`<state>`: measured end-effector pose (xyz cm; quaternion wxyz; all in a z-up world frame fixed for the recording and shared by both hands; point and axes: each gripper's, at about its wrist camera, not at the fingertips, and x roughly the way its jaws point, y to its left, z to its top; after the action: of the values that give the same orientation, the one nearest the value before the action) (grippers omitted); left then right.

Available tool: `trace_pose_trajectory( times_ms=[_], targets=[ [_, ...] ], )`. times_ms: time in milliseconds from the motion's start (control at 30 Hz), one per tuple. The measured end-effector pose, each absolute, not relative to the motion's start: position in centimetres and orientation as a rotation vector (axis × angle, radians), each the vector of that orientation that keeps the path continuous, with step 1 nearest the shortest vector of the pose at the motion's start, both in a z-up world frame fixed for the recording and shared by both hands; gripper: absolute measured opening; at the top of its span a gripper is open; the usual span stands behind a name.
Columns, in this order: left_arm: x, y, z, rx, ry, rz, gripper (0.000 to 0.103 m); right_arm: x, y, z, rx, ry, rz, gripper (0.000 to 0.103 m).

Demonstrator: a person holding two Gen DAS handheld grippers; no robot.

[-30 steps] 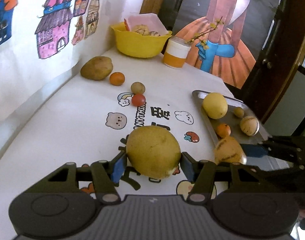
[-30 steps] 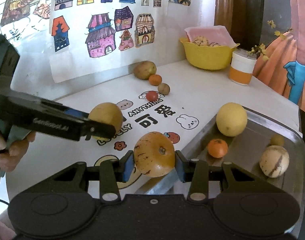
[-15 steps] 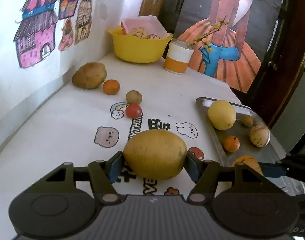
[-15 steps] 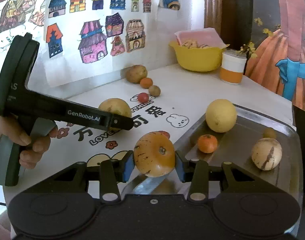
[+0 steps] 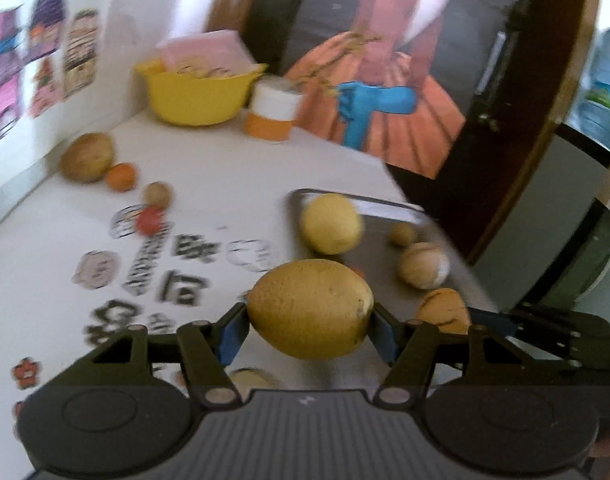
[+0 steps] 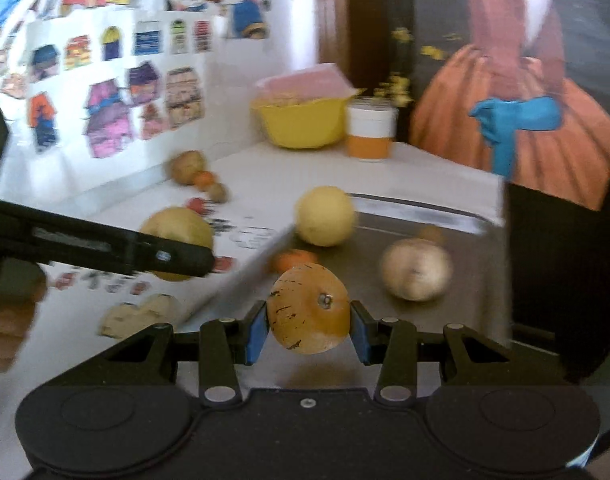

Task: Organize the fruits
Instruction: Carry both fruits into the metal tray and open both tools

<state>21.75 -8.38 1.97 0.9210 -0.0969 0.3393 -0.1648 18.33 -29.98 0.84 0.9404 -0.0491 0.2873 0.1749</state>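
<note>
Left gripper (image 5: 310,322): clamped on a large yellow-brown fruit (image 5: 310,309), which sits crosswise between the blue pads (image 5: 229,334) and bulges past them above and below.
Large yellow-brown fruit, position: held clear of the white tabletop (image 5: 233,168), just left of the metal tray (image 5: 385,205).
Right gripper (image 6: 308,326): closed on an orange speckled fruit (image 6: 308,307), stem end facing the camera, pinched at its two sides.
Orange speckled fruit, position: held over the near left part of the tray, close to its left rim.
Tray contents: a round yellow fruit (image 6: 325,216) at the far left corner, a small orange one (image 6: 295,260) in front of it, a pale striped fruit (image 6: 416,269) to the right, a tiny brownish one (image 5: 403,235) behind that.
Tabletop leftovers: a brown oval fruit (image 5: 88,157), a small orange (image 5: 121,177), a little brown ball (image 5: 157,195) and a red one (image 5: 149,220), in a loose line by the wall.
Background: yellow bowl (image 5: 199,94) and an orange-and-white cup (image 5: 273,114) at the far edge.
Picture quality: both views blurred.
</note>
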Motion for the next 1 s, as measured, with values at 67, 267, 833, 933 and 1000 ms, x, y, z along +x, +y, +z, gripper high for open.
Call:
trace_pose_trajectory(
  times_ms=[67,267,833,933,1000],
  targets=[
    [21.7,-10.0,2.2,-0.179,0.692,-0.369,0.068,18.3,-30.7,0.5,-0.129,0.578,0.310,0.045],
    [22.0,-13.7,1.6,-0.145,0.730,-0.420,0.068,18.2,-32.2,-0.6,-0.185,0.549,0.245,0.045],
    [21.8,-14.0,0.9,-0.166,0.805,-0.381,0.076,16.8,-32.3,0.0,-0.210,0.491,0.235,0.071],
    [20.6,-13.4,2.1,-0.153,0.743,-0.382,0.086,15.6,-32.3,0.6,-0.219,0.489,0.234,0.083],
    [20.0,-13.1,2.7,-0.142,0.730,-0.387,0.088,14.6,-32.2,1.1,-0.214,0.494,0.236,0.088]
  ],
)
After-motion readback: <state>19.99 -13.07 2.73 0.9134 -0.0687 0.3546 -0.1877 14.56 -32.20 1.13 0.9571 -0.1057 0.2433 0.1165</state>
